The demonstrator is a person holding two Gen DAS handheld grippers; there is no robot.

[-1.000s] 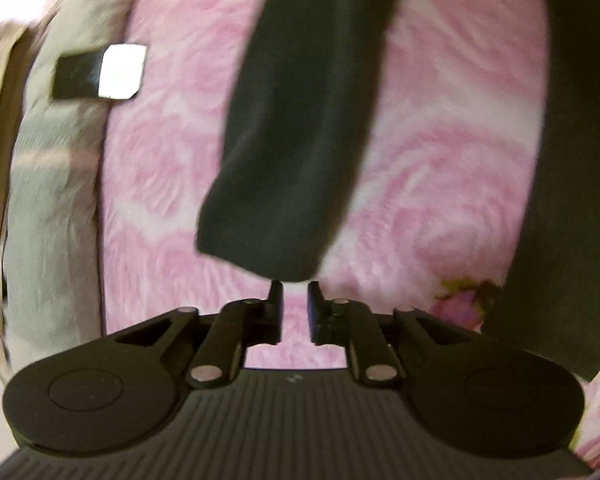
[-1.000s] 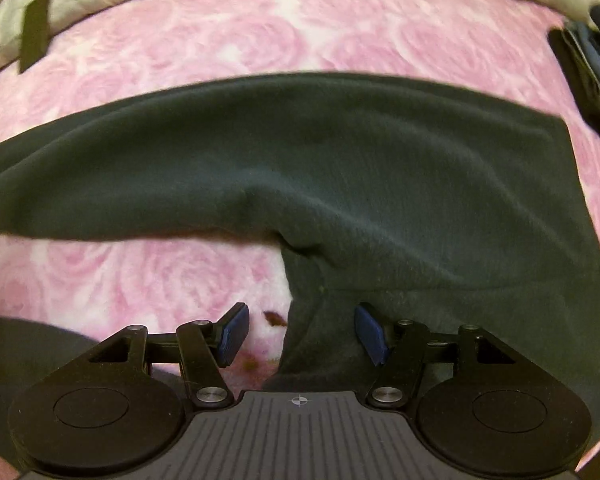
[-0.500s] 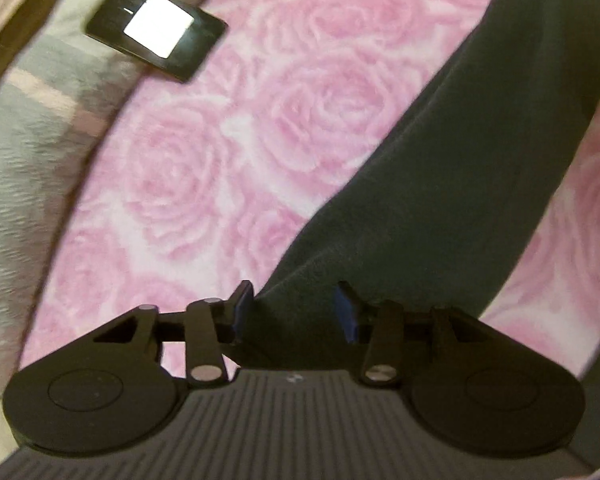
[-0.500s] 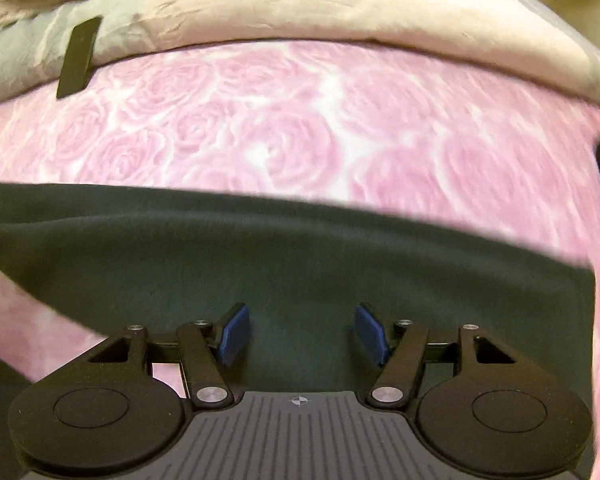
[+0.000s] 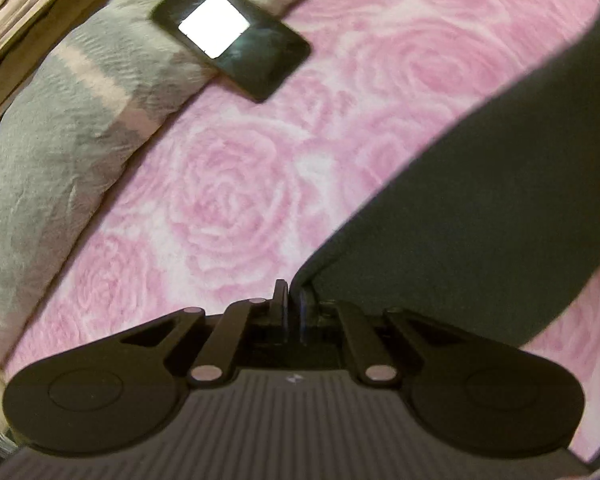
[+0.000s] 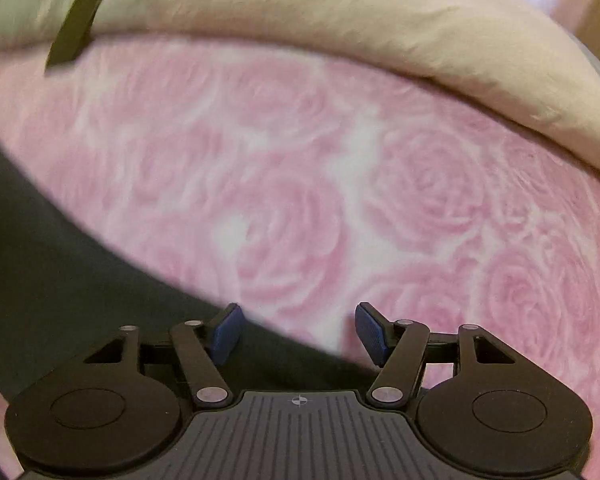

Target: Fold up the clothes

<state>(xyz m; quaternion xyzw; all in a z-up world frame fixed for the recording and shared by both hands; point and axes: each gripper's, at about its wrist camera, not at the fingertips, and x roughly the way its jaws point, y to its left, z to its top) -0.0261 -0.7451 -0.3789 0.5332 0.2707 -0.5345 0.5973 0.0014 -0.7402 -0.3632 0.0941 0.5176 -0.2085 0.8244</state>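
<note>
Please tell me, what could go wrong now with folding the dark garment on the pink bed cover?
1. The left gripper is nearly shut at the very corner of the dark garment; whether it truly pinches the cloth is unclear, so the corner may slip out.
2. The right gripper is open with only the garment's edge between its fingers, so a lift could be one-sided.
3. A phone lies nearby; swung fabric might drag it.

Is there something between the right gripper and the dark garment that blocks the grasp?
Nothing visible blocks it. The right gripper has its jaws apart, and the edge of the dark garment already lies between them on the pink rose bedspread.
</note>
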